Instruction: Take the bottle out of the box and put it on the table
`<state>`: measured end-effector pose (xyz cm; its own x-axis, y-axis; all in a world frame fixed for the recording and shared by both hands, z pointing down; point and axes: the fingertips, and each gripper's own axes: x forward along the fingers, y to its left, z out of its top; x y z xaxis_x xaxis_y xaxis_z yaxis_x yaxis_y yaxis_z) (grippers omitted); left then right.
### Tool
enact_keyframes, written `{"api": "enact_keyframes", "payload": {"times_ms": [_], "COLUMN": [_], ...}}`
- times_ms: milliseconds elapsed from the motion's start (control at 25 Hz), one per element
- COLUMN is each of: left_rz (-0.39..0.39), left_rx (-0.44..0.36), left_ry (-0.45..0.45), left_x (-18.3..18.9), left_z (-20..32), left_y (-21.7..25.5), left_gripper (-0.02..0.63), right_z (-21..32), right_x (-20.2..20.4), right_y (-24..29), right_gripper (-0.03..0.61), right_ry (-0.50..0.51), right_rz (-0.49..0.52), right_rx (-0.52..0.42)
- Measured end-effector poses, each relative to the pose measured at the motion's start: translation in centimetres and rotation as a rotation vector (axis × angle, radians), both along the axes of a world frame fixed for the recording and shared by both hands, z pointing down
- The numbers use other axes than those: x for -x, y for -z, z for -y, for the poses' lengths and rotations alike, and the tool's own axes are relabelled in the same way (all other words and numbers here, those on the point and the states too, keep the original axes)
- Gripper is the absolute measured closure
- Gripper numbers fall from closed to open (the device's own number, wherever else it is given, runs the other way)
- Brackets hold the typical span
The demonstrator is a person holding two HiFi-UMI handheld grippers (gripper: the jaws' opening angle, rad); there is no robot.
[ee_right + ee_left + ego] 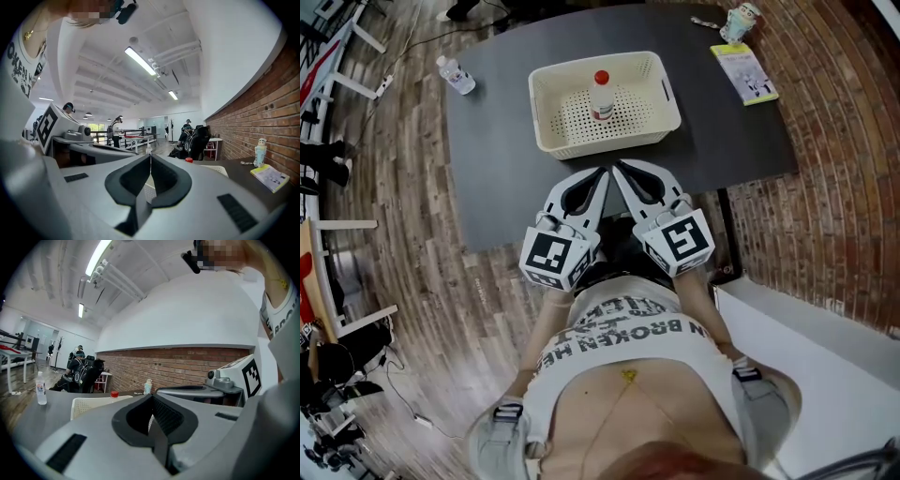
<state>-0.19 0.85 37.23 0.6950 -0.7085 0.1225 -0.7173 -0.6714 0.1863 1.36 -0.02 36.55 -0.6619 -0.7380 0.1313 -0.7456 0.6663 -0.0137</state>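
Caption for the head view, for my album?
Left gripper and right gripper, jaws shut, face a red-capped bottle in a cream basket.

Left tongs (153,401) are pressed tight together, nothing between them. Beyond their tips the box (91,405) sits on the counter (33,416), red-capped bottle (114,393) peeking over its rim.

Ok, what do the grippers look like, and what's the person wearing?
The left gripper and right gripper match: pale grey shells, black-lined jaws, each bearing a white cube of black square markers. The person wears a white top with dark lettering.
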Motion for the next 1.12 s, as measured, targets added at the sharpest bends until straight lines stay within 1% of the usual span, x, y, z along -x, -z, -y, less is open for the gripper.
{"api": "enact_keyframes", "payload": {"times_ms": [200, 360, 560, 760, 1120], "left_rz": [0.005, 0.011, 0.021, 0.028, 0.039], "left_rx": [0.003, 0.006, 0.009, 0.014, 0.013], "left_ry": [0.004, 0.023, 0.051, 0.070, 0.113], "left_x": [-1.5, -2.2, -2.8, -3.6, -4.9], "left_z": [3.3, 5.4, 7.3, 8.8, 11.2], "left_y": [0.4, 0.6, 0.4, 0.2, 0.3], "left_gripper": [0.606, 0.607, 0.606, 0.606, 0.607], "right_z": [3.6, 5.6, 7.6, 9.2, 11.5], "right_x": [-1.6, -2.1, -2.8, -3.8, -5.2], "right_y": [0.2, 0.5, 0.3, -0.1, -0.1], "right_gripper": [0.569, 0.569, 0.569, 0.569, 0.569], "right_ry": [0.009, 0.027, 0.054, 0.059, 0.097], "right_rz": [-0.001, 0.000, 0.007, 0.020, 0.017], "right_rx": [0.006, 0.004, 0.004, 0.023, 0.022]}}
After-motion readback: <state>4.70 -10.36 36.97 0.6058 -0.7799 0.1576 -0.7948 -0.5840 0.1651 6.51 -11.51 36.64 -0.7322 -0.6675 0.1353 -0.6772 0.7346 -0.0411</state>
